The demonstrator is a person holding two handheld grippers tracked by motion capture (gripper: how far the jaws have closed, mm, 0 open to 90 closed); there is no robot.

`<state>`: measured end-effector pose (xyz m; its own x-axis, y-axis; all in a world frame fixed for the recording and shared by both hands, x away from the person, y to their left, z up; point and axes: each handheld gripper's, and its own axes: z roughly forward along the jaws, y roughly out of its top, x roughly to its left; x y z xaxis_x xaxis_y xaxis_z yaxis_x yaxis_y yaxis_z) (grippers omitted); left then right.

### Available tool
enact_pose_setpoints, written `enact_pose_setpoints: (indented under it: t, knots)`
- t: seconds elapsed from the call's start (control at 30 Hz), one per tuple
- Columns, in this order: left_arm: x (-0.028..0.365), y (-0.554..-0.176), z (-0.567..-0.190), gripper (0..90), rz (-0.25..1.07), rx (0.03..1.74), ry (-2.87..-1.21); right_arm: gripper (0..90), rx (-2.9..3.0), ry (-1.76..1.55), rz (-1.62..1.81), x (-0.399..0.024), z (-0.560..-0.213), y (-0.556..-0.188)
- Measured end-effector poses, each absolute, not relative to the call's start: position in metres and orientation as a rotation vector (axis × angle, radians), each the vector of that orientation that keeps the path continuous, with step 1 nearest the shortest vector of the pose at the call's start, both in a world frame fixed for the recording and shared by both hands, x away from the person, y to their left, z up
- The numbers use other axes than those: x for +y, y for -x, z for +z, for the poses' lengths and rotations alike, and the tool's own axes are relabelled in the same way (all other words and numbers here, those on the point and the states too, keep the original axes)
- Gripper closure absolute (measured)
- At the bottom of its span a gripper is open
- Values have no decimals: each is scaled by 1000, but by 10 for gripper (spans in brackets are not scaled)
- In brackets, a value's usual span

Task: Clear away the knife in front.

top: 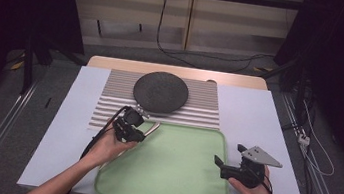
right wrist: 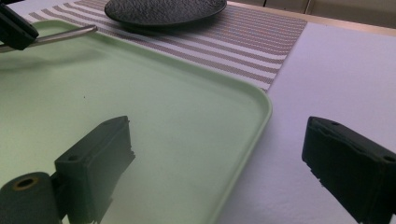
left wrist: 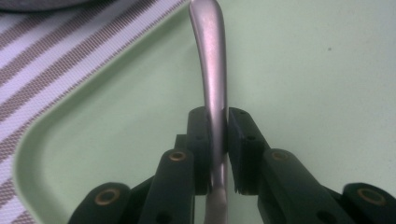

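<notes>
- We hold a metal utensil handle point(left wrist: 212, 70) in the left gripper point(left wrist: 217, 154), jaws clamped on its narrow shaft, over the near-left corner of the green tray point(top: 168, 187).
- In the high view the handle point(top: 152, 127) pokes out past the tray's top-left rim, just short of the striped mat point(top: 108, 104) and dark plate point(top: 160, 92).
- We judge it stiff, light and slick; polished steel may twist or slide between flat pads.
- We would grip mid-shaft, across the thin sides, as now.
- Our right gripper point(top: 221, 165) rests at the tray's right edge, jaws wide apart and empty.
</notes>
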<state>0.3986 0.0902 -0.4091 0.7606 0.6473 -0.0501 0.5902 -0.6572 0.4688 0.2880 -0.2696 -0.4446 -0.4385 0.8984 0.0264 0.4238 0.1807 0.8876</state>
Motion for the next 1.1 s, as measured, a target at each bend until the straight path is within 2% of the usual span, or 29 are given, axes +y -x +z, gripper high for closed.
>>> enact_pose_setpoints:
  t: [0.33, 0.67, 0.8, 0.83, 0.93, 0.97, 1.0, 1.03, 1.07, 1.1]
  knots:
    - [89, -392, -421, 797, 131, 960, -2502, 86, 1948, -1230, 1207, -269, -444, -288]
    - [93, -385, -425, 794, 168, 962, -2490, 86, 1951, -1222, 1207, -268, -444, -286]
    - [101, -386, -426, 776, 109, 973, -2459, 86, 1950, -1226, 1208, -269, -444, -286]
    - [103, -387, -426, 726, 104, 980, -2451, 87, 1950, -1225, 1207, -269, -444, -286]
    - [105, -387, -426, 687, 119, 964, -2450, 87, 1950, -1220, 1208, -269, -443, -286]
    - [106, -388, -426, 628, 127, 957, -2455, 87, 1951, -1220, 1208, -269, -443, -286]
    - [106, -388, -427, 628, 128, 951, -2448, 87, 1951, -1220, 1208, -269, -443, -286]
    - [107, -388, -427, 519, 120, 955, -2421, 87, 1952, -1221, 1207, -269, -444, -286]
    - [107, -388, -427, 480, 120, 955, -2421, 87, 1952, -1221, 1207, -269, -444, -286]
    - [107, -388, -427, 480, 132, 958, -2409, 87, 1952, -1221, 1207, -269, -444, -286]
